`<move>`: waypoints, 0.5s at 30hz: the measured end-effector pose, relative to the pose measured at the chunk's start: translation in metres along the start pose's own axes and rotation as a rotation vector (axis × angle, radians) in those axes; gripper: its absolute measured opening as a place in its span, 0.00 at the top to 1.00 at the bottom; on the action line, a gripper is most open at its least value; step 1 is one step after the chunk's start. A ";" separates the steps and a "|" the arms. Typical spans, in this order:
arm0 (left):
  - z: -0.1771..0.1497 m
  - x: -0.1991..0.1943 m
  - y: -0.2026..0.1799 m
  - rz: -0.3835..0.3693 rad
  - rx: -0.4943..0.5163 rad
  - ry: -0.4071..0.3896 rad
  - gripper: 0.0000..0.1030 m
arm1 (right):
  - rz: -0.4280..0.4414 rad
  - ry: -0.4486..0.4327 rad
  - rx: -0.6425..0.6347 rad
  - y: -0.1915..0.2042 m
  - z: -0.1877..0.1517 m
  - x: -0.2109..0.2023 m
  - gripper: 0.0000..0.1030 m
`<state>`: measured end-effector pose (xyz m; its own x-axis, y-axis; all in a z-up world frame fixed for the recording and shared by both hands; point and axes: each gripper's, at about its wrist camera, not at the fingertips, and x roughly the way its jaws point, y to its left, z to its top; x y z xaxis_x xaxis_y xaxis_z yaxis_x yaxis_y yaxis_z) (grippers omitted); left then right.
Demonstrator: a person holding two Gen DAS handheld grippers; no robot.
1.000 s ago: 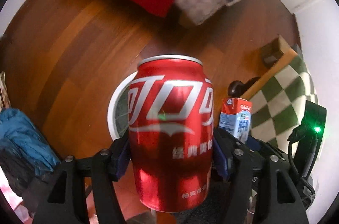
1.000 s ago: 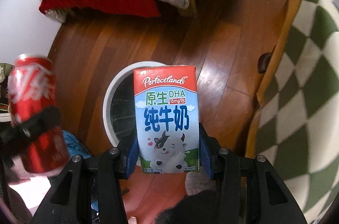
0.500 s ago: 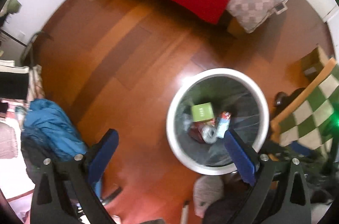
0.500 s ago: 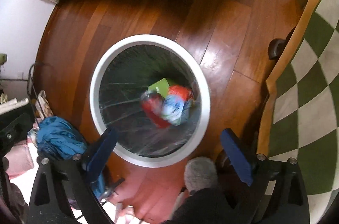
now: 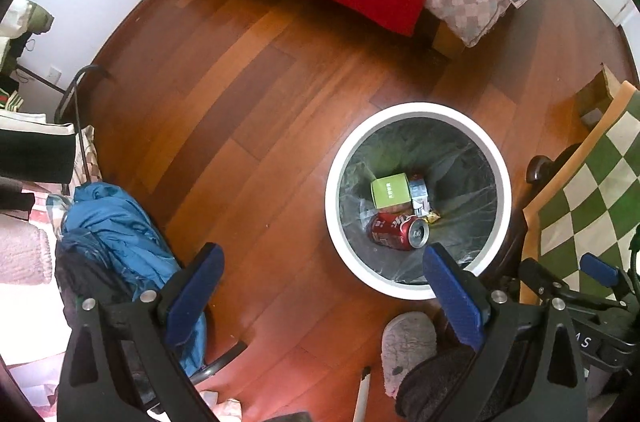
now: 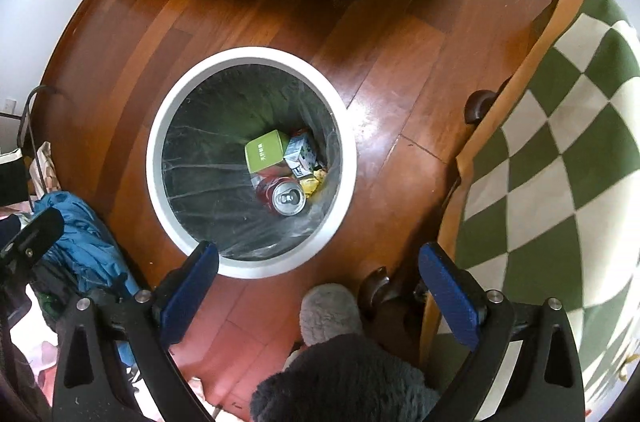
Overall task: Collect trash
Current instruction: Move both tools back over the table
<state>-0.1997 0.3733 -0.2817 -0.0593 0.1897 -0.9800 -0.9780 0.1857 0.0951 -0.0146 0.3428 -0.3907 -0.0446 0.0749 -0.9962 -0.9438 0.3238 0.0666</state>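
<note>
Both tongs gape empty — left tongs (image 5: 322, 276), right tongs (image 6: 318, 272) — above the bin (image 6: 160, 126) holding the can (image 6: 282, 192) and carton (image 6: 301, 155).

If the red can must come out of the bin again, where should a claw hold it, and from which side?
Grip the red can across its round body, coming straight down through the bin's open top. It leans with its silver lid up, so the curved sides just below the lid are free, though the green box crowds one side.
</note>
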 end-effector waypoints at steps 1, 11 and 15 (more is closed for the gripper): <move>-0.002 -0.005 0.001 0.001 -0.003 -0.007 0.02 | 0.000 -0.005 0.003 0.000 -0.001 -0.003 0.02; -0.022 -0.052 0.000 0.034 -0.003 -0.101 0.02 | 0.017 -0.088 0.040 -0.013 -0.022 -0.055 0.02; -0.031 -0.077 -0.001 0.031 -0.002 -0.145 0.02 | 0.034 -0.130 0.055 -0.019 -0.035 -0.082 0.02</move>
<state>-0.2004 0.3289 -0.2117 -0.0598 0.3324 -0.9412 -0.9767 0.1753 0.1239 -0.0044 0.2973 -0.3120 -0.0305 0.2073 -0.9778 -0.9229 0.3698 0.1072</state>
